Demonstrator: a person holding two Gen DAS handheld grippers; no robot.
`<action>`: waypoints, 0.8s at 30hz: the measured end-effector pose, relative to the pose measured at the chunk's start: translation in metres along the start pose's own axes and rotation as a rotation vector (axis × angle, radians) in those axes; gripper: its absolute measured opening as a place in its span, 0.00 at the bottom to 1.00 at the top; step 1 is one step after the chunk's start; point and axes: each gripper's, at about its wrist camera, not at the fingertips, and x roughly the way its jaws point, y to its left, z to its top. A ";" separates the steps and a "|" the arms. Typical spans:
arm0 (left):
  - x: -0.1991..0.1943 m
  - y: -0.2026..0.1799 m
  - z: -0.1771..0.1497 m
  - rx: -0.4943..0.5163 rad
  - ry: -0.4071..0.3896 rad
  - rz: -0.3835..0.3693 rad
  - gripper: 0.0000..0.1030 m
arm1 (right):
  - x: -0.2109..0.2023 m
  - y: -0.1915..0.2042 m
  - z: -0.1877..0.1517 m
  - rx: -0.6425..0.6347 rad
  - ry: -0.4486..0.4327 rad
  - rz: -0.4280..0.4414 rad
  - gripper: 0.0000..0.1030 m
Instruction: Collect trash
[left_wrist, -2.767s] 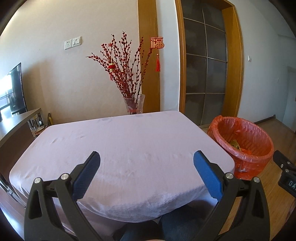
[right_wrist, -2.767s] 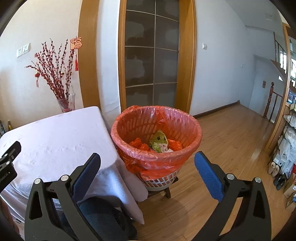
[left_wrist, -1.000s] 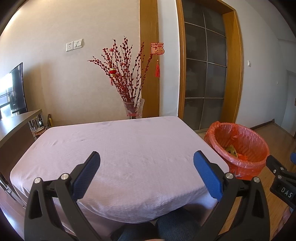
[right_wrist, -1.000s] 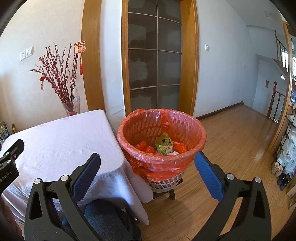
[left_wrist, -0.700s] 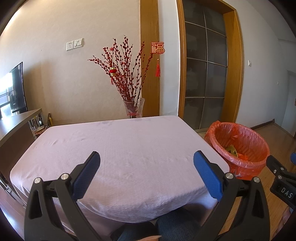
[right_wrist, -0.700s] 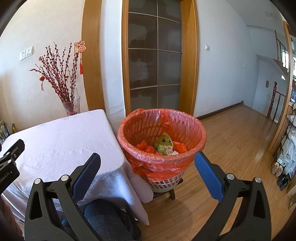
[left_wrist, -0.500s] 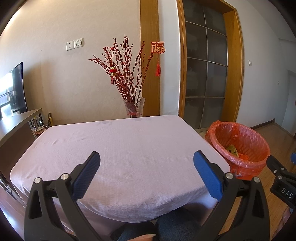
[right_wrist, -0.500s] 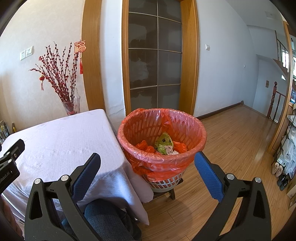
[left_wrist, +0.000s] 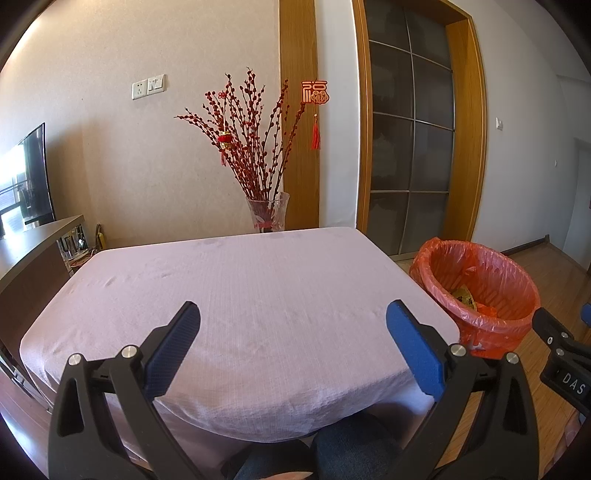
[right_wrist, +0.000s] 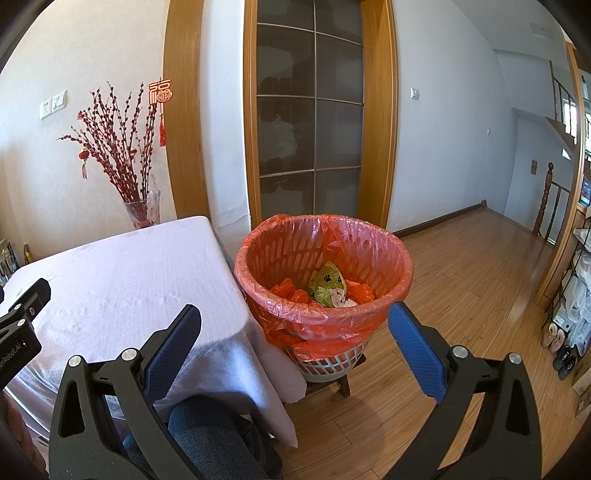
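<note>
Both claws are spread wide with nothing between the blue pads. The left gripper (left_wrist: 293, 347) hangs over the near edge of the table (left_wrist: 236, 295), which is covered in a pale lilac cloth. The right gripper (right_wrist: 294, 349) points at the trash bin (right_wrist: 325, 306) sitting just off the table's right corner.

The right wrist view is the one that really shows the trash: a green wrapper with paw prints (right_wrist: 327, 282) lies down inside the bin on crumpled orange plastic, with a white scrap beside it. You can also see the orange liner folded over a white basket that stands on a low wooden stool (right_wrist: 341, 384), plus the wood floor (right_wrist: 472, 295) running off to a staircase and a shoe rack.

From the left wrist view the bin (left_wrist: 480, 295) is off to the right and you only catch a sliver of yellowish wrapper inside. That view gives the whole tabletop, the vase of red branches (left_wrist: 267, 214) behind its far edge, and a TV (left_wrist: 31, 177) on a sideboard at the left.
</note>
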 end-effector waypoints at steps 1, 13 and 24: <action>0.000 0.000 0.000 0.000 0.001 -0.001 0.96 | 0.000 0.000 0.000 -0.001 -0.001 -0.001 0.98; 0.001 0.000 -0.003 -0.001 0.008 0.000 0.96 | 0.001 0.000 0.000 0.000 0.000 0.000 0.98; 0.001 -0.002 -0.003 0.003 0.009 0.003 0.96 | 0.001 0.000 -0.001 0.000 0.001 -0.001 0.98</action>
